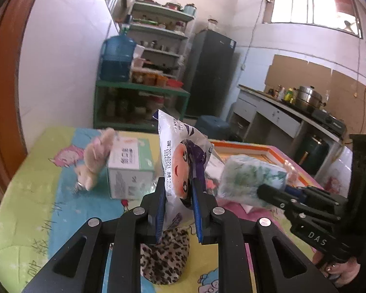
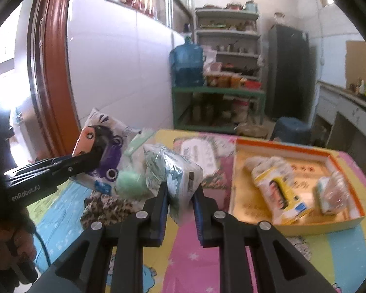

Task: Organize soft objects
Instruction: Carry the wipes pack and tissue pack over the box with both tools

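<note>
My left gripper (image 1: 177,190) is shut on a white plastic pack with a cartoon face (image 1: 180,161) and holds it above the table; the same pack shows in the right wrist view (image 2: 102,144). My right gripper (image 2: 181,195) is shut on a blue-green patterned tissue pack (image 2: 175,171), also held above the table, and seen to the right in the left wrist view (image 1: 251,178). An orange-rimmed cardboard box (image 2: 329,156) at the right holds a yellow-white pack (image 2: 278,190) and a small wrapped pack (image 2: 331,193).
A leopard-print cloth (image 1: 166,256) lies under my left gripper. A white-green tissue box (image 1: 129,168) with a beige plush toy (image 1: 95,161) beside it stands at the left. A green fluffy thing (image 2: 129,183) lies by the cloth. Shelves, fridge and counter stand beyond the table.
</note>
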`<act>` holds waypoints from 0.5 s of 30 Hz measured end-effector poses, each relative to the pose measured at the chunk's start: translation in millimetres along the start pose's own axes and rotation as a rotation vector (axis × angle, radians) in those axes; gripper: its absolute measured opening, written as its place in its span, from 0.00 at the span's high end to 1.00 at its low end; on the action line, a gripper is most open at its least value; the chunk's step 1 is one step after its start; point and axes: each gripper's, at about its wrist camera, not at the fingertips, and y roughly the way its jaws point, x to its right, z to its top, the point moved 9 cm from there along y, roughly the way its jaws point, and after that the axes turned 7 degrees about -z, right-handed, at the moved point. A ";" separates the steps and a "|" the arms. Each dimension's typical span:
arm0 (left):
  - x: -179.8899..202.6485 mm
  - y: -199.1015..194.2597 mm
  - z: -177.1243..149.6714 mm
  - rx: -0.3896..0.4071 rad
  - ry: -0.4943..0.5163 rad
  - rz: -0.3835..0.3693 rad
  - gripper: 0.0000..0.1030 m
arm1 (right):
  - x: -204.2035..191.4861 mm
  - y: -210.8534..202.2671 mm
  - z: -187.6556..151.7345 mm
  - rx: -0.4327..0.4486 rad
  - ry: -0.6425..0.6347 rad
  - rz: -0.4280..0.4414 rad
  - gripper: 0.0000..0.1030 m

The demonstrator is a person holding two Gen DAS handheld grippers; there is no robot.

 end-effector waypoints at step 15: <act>53.1 16.1 27.1 0.021 0.021 -0.045 0.81 | 60.3 -15.7 28.2 0.062 0.117 -0.074 0.81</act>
